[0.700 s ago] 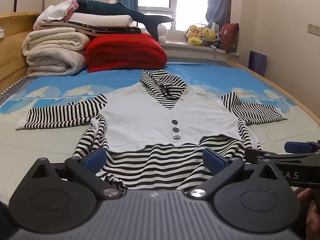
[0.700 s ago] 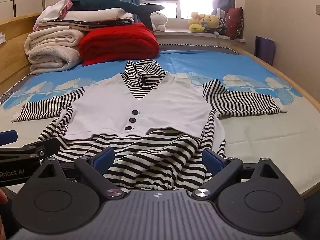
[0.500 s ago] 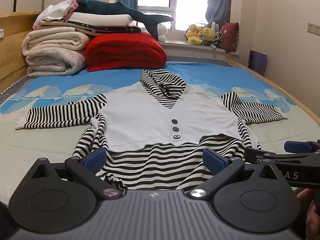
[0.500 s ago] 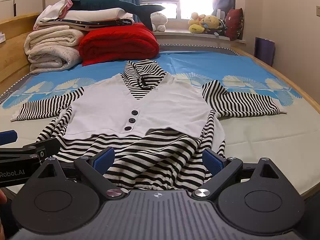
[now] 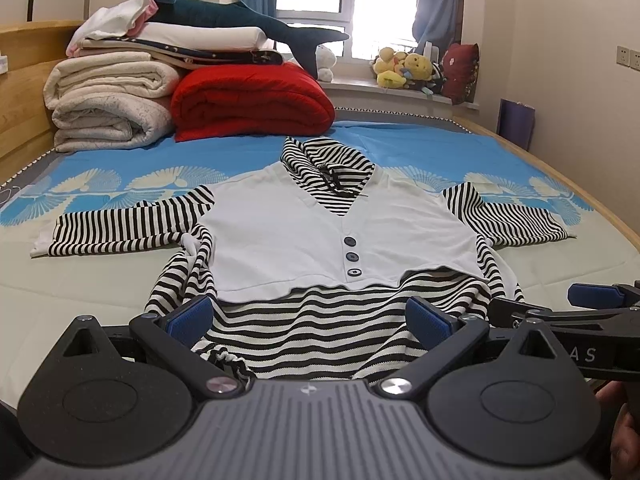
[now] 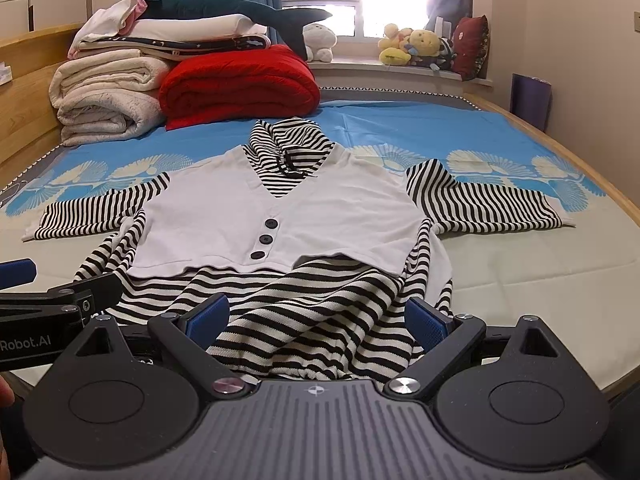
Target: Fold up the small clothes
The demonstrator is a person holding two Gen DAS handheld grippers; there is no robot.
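Soft, light striped top [image 5: 332, 232] at frame centre; both hand-held grippers [image 5: 308, 316] [image 6: 316, 316] gape empty; pinch the rumpled hem [image 6: 304, 320].

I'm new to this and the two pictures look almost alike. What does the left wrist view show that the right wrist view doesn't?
Only the left view: the right gripper poking in at its right edge, and a wall socket.

Only the right view: the left gripper poking in at its left edge.

Both: the striped top spread flat on the bed, red blanket, plush toys, and open jaws holding nothing.
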